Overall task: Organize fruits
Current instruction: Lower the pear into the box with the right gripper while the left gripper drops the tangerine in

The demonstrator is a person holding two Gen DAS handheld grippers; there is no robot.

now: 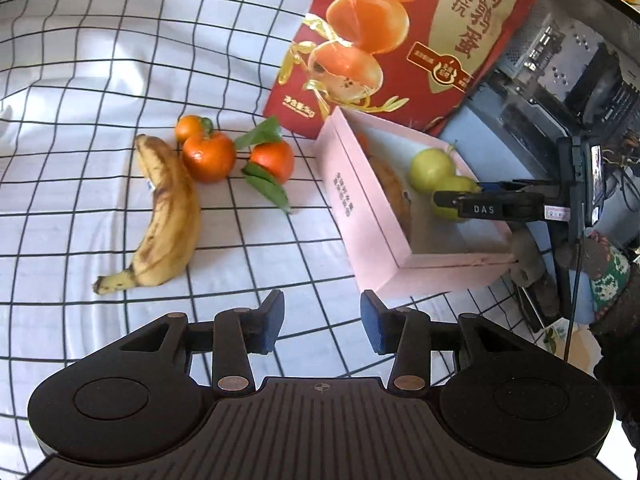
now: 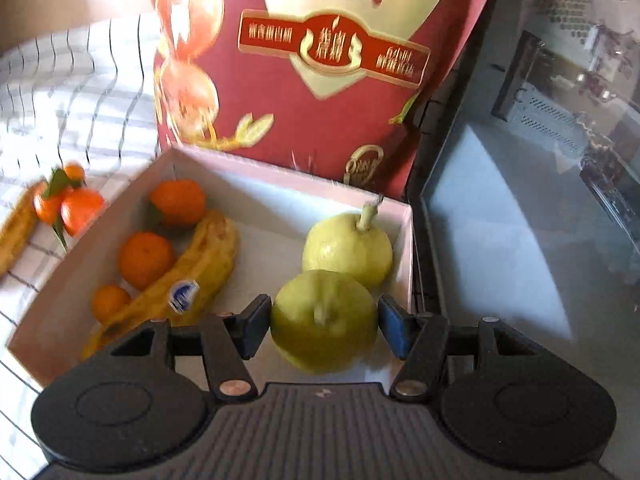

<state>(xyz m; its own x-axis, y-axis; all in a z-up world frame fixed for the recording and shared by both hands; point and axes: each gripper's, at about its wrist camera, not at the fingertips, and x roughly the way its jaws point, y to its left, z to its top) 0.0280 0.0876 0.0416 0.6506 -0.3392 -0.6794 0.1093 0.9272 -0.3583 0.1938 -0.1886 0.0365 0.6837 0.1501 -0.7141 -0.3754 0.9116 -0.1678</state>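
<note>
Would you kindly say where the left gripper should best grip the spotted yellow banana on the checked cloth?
Probably across the thick middle of the spotted yellow banana, coming from above. It lies flat on the checked cloth, curved, its stem nearest the open left gripper; the middle sits clear of the tangerines.

Sunlit grid-checked white tablecloth; open computer case alongside

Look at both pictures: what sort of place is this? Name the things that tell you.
Probably a home, perhaps a bed or table used for sorting fruit. A checked cloth covers the surface, a printed red gift box stands behind a pink box of fruit, and an open computer case sits alongside.
</note>
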